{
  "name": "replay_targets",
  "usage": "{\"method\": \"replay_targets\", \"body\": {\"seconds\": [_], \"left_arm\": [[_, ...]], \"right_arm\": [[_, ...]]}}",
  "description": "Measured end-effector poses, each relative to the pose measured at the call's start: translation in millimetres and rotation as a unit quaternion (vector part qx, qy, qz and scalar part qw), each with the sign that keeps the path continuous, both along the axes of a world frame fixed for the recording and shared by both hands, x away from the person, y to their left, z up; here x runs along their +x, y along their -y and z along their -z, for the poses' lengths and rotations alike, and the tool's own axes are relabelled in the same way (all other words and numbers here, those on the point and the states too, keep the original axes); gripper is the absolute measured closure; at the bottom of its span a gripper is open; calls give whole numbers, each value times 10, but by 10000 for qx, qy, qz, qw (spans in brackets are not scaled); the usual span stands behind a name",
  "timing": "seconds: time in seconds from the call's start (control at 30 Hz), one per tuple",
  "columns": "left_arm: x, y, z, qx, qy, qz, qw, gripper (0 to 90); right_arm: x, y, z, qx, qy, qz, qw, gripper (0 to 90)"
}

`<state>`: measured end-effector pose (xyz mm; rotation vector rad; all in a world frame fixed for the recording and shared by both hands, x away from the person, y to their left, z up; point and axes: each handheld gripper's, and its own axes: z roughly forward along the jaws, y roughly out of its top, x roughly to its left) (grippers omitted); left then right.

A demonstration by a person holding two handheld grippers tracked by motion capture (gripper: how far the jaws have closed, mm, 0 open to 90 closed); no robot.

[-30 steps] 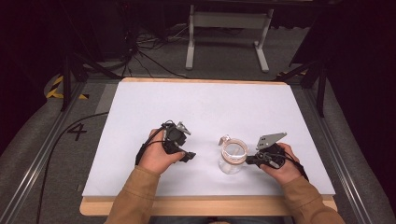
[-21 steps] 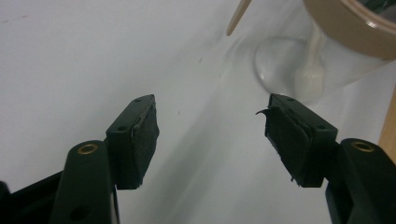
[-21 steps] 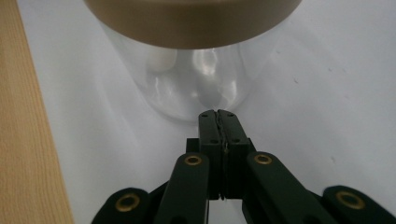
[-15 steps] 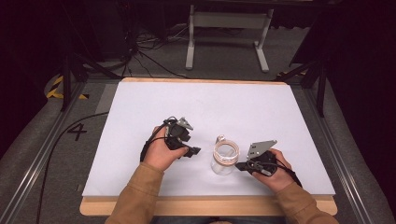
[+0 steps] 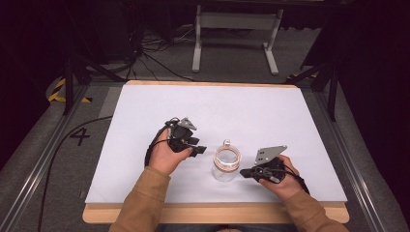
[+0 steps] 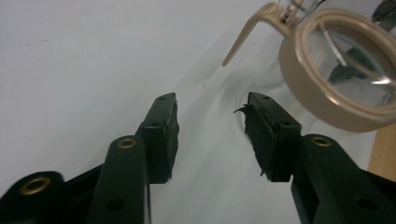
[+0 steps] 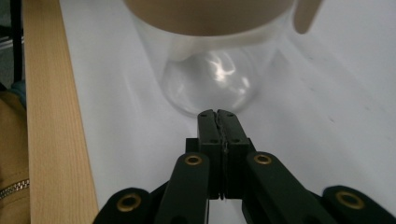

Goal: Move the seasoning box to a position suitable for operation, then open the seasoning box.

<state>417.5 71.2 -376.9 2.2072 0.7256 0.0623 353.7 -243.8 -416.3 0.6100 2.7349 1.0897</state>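
The left gripper point(image 6: 210, 121) stands released: its two black jaws are spread with bare white table surface point(image 5: 241, 111) between them, and they hold nothing. In the left gripper view, the clear glass jar with a tan plastic collar and a tan side lug point(image 6: 341, 79) sits just ahead of and to one side of the jaw tips, near but apart from them. In the high view, the left gripper point(image 5: 199, 150) points toward the jar point(image 5: 226, 164) from the person's left.

The right gripper point(image 7: 218, 122) is clenched: its jaws are pressed flat together with nothing between them. The closed tips sit low at the rounded glass base of the jar; whether they touch the glass cannot be told. In the high view, the right gripper point(image 5: 244, 172) lies just beside the jar on the person's right, near the wooden front edge point(image 5: 217, 212) of the table.

Judged hazards from this position:

- The closed right tips act as a pusher. A forward nudge at the base could slide the jar toward the left gripper or tip it, since nothing braces the far side.
- The glass is smooth and curved. A grasp on the wall rather than the collar could slip.
- The left jaws are not centred on the jar. Closing from this offset could catch the lug alone and rotate the jar.
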Motion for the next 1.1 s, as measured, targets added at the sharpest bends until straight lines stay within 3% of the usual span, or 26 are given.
{"method": "replay_targets", "body": {"seconds": [0.03,0.17,0.23,0.3,0.4,0.53,0.63,0.77,1.1], "left_arm": [[-5,5,-26,-112,22,11,9999,647],[-5,30,-131,-566,199,232,9979,706],[-9,70,-174,-849,288,274,9956,732],[-7,105,-205,-1001,438,313,9935,734],[13,169,-222,-1214,484,392,9906,737],[51,227,-199,-1265,543,385,9897,757],[97,281,-148,-1430,430,411,9879,787],[185,368,-18,-1636,105,369,9858,790],[227,501,54,-1588,113,404,9864,816]], "right_arm": [[16,103,-17,117,-3,149,9998,900],[18,232,-34,290,-31,341,9990,900],[2,287,-30,340,-57,404,9986,900],[-27,322,-16,329,-44,446,9985,900],[-76,361,-4,322,-41,498,9982,900],[-103,397,2,339,-33,565,9978,899],[-129,414,15,367,-26,589,9976,899],[-168,405,37,354,-56,568,9977,899],[-249,360,55,418,-80,481,9979,898]]}}
